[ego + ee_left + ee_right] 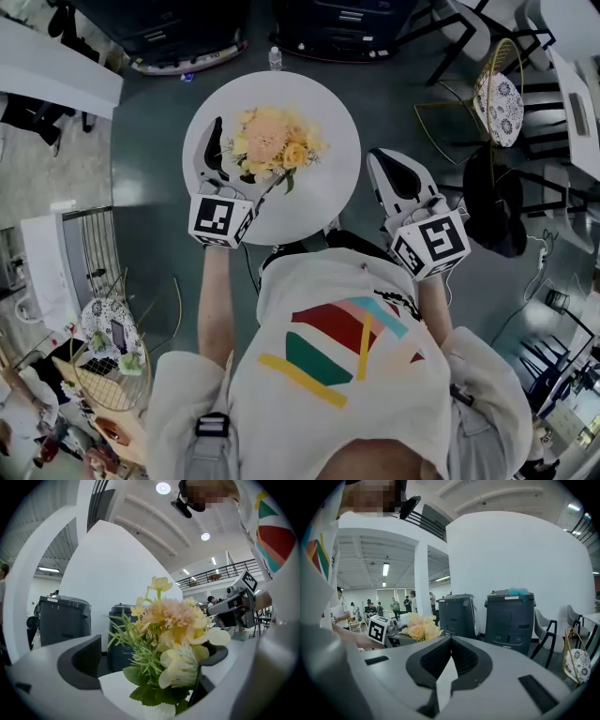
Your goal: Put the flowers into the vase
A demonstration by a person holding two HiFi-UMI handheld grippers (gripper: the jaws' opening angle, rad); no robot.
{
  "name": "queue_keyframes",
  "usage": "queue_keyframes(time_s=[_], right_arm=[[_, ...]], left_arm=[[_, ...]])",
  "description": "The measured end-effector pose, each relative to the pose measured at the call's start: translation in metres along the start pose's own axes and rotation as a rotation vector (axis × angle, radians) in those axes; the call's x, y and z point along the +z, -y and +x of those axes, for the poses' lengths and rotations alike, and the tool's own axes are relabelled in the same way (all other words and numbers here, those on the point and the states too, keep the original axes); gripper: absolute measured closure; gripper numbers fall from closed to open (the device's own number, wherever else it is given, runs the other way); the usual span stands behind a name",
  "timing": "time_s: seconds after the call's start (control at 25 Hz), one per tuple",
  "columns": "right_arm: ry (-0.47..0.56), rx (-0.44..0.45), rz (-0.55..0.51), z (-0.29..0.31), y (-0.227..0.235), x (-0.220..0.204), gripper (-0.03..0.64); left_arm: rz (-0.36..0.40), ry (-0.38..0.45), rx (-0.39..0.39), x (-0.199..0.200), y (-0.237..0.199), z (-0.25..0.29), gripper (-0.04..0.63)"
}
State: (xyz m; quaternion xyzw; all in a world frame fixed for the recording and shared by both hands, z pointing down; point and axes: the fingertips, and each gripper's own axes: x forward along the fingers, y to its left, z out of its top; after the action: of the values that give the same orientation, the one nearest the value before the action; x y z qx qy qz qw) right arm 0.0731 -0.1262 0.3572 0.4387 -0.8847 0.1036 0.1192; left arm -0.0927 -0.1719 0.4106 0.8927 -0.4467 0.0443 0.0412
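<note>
A bouquet of yellow and peach flowers (272, 141) stands near the middle of the round white table (323, 187). In the left gripper view the flowers (173, 625) rise between the jaws from a white vase (159, 712), of which only the top shows. My left gripper (239, 155) is open wide around the stems, and its pads (79, 667) do not press on them. My right gripper (384, 159) is shut and empty, just off the table's right edge. In the right gripper view the closed jaws (451, 640) point past the distant flowers (419, 627).
A small bottle (275, 58) stands on the floor beyond the table. A chair with a patterned cushion (497, 108) is at the right, and a wire basket (103, 366) at the lower left. Two dark bins (506, 616) stand by a white wall; several people are far off.
</note>
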Motion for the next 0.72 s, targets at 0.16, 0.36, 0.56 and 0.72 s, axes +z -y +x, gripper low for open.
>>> queue_keyframes(time_s=[0.16, 0.36, 0.56, 0.72], right_arm=[[-0.002, 0.004, 0.002, 0.001, -0.002, -0.001, 0.607], [-0.013, 0.012, -0.003, 0.002, -0.004, -0.004, 0.607], [-0.015, 0.014, -0.001, 0.003, -0.002, -0.005, 0.607], [-0.017, 0.012, 0.0, 0.003, -0.001, -0.006, 0.607]], left_arm=[[-0.029, -0.005, 0.027, -0.003, -0.008, -0.002, 0.009], [-0.155, -0.002, 0.03, -0.011, -0.012, -0.002, 0.008], [-0.192, -0.01, 0.026, -0.017, -0.01, -0.001, 0.008], [-0.231, -0.008, 0.034, -0.02, -0.015, -0.001, 0.008]])
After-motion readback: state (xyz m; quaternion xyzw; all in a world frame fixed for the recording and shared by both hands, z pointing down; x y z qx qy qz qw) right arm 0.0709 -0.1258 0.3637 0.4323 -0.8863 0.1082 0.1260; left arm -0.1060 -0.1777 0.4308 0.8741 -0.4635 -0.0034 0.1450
